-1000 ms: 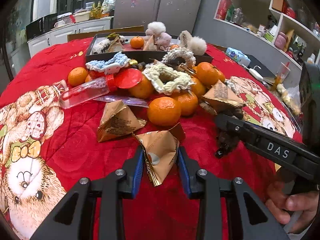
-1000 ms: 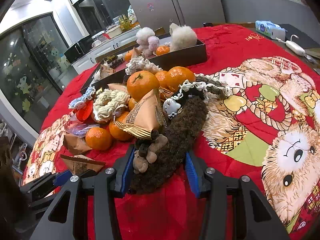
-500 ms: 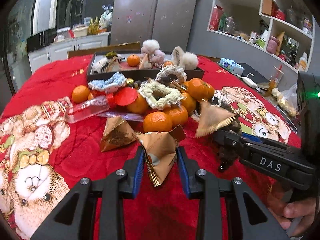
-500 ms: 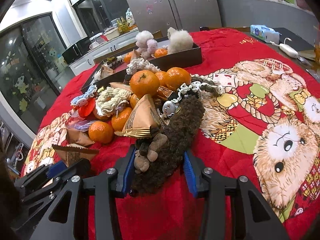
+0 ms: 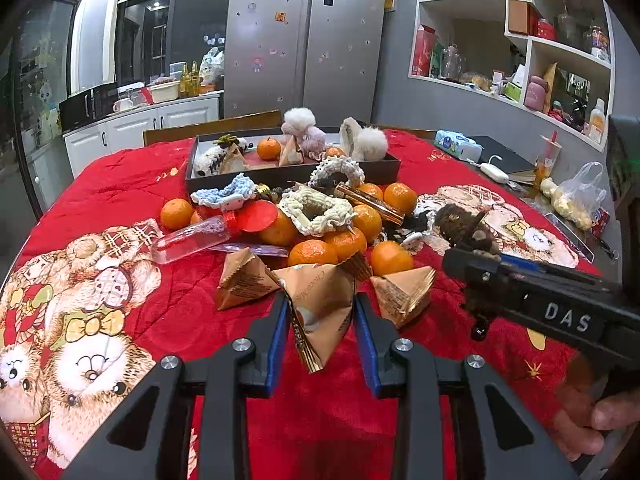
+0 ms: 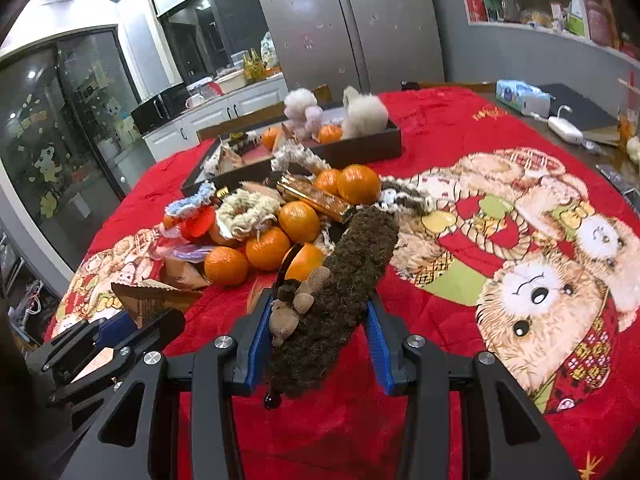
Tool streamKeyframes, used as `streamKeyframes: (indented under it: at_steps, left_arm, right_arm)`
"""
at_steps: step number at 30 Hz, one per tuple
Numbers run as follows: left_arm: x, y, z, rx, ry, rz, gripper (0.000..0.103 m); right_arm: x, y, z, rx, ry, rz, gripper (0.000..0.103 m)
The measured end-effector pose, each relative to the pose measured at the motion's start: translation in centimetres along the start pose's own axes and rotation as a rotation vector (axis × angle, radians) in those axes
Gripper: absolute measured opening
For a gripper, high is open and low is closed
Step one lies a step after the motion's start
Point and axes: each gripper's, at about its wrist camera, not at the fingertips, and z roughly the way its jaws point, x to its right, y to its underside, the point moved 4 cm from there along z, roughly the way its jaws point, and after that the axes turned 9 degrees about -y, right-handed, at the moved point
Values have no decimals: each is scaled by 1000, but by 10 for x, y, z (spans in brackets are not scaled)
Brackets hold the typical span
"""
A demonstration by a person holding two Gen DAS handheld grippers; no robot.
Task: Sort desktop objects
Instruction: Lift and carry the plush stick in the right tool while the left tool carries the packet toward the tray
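While the left tool (image 5: 321, 322) pinches a crinkly snack packet (image 5: 320, 304) and the right tool (image 6: 316, 326) clamps a brown furry scrunchie (image 6: 340, 280) above the counter (image 6: 460, 120), either could slip before reaching the tray (image 5: 352, 171).

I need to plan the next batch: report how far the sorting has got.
Done: the dark box already holds oranges, fluffy toys and packets. In hand: left gripper grips a brown packet; right gripper grips a brown furry scrunchie. Left: the pile of oranges, scrunchies and packets.
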Motion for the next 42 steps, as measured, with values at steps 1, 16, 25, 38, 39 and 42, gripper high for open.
streamKeyframes:
  at_steps: [1, 16, 25, 38, 39, 42]
  left_arm:
    - [-1, 0, -1, 0, 1, -2, 33]
    - [-9, -4, -25, 32, -11, -12, 33]
    - [-15, -6, -37, 46, -18, -28, 33]
    - [-28, -14, -36, 43, -49, -43, 33]
    - [-29, -15, -34, 38, -48, -46, 33]
    - [-30, -20, -27, 26, -43, -48, 33]
  right_arm:
    - [-1, -1, -3, 6, -3, -1, 41]
    - [-29, -6, -17, 30, -54, -33, 41]
    - [-40, -8, -18, 31, -83, -47, 41]
    - [-59, -10, -3, 9, -126, -63, 42]
    - [-60, -11, -2, 9, -132, -60, 42]
    - [-59, -15, 3, 10, -140, -57, 42]
